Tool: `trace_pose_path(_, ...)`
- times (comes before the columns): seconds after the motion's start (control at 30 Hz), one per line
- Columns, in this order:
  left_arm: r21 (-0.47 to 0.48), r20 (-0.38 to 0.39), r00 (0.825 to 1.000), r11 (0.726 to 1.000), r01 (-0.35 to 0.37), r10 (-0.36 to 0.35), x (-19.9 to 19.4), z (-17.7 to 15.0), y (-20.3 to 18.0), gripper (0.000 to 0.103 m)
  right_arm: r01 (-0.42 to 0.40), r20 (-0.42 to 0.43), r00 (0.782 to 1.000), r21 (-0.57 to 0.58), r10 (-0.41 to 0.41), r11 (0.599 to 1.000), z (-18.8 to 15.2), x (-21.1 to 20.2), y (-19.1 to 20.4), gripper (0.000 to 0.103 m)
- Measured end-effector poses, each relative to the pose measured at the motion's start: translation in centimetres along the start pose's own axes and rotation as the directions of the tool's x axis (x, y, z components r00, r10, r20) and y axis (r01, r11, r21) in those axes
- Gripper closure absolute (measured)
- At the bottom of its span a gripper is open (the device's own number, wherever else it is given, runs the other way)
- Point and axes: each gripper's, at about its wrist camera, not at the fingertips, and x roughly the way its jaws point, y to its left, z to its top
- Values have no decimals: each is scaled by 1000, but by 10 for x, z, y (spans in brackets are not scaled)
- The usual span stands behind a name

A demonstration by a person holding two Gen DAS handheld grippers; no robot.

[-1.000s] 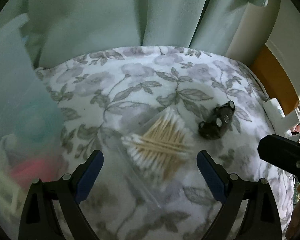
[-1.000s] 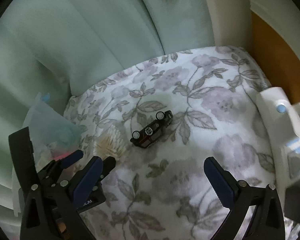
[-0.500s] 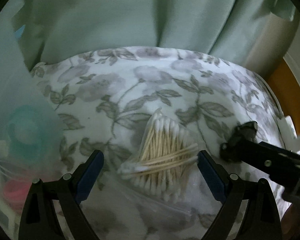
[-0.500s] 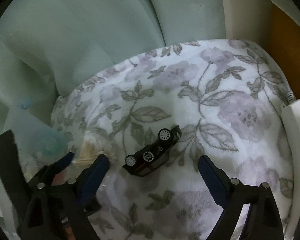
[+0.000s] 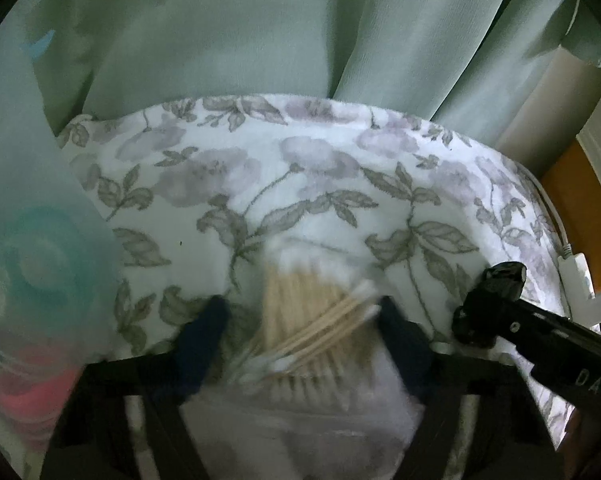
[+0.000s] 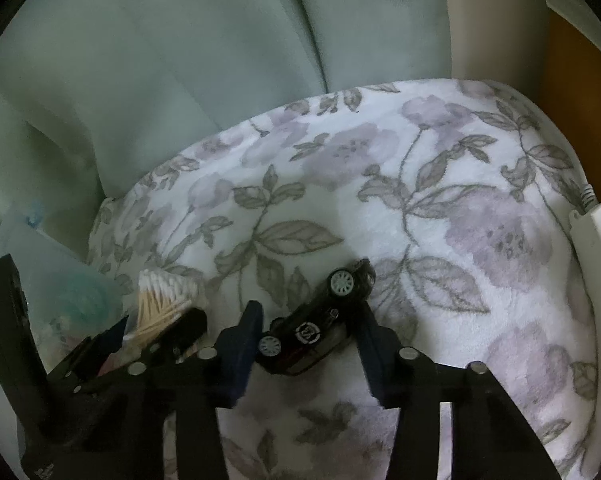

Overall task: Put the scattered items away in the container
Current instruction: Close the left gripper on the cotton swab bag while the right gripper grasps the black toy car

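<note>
Right wrist view: I have the right gripper (image 6: 306, 322) around the black toy car (image 6: 320, 328), which lies on its side on the floral blanket (image 6: 440, 200); the jaws have just been closing and the pads meet its two ends. My left gripper (image 5: 300, 332) has likewise been closing around the bag of cotton swabs (image 5: 320, 332), left of the car; blur hides whether it pinches. The translucent container (image 5: 32, 264) sits further left.

Your left gripper (image 5: 304, 320) and the cotton swabs (image 5: 312, 332) are motion-blurred. The container (image 5: 32, 240) is cut off at the picture's left edge, its contents indistinct.
</note>
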Motion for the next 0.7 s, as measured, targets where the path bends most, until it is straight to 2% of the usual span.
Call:
trace_pose_path(0.07, 4, 2, 1000, 1000, -5, 5, -3, 1, -1, 50, -4, 1, 1000, 5, 4, 1000, -2, -2, 0, 56)
trace_pose_path(0.13, -2, 2, 1000, 1000, -5, 5, -5, 0, 0, 52, -12, 2, 1000, 10, 12, 1000, -3, -4, -1, 67)
trace_pose_path(0.4, -10, -2, 1000, 1000, 0, 0, -16, -12, -5, 57, -31, 2, 1000, 34, 31, 999, -10, -16, -5, 69)
trace_pose_path(0.7, -26, -6, 999, 999, 35, -35, -42, -27, -14, 59, -47, 27, 999, 65, 45, 997, -20, -50, -11, 71)
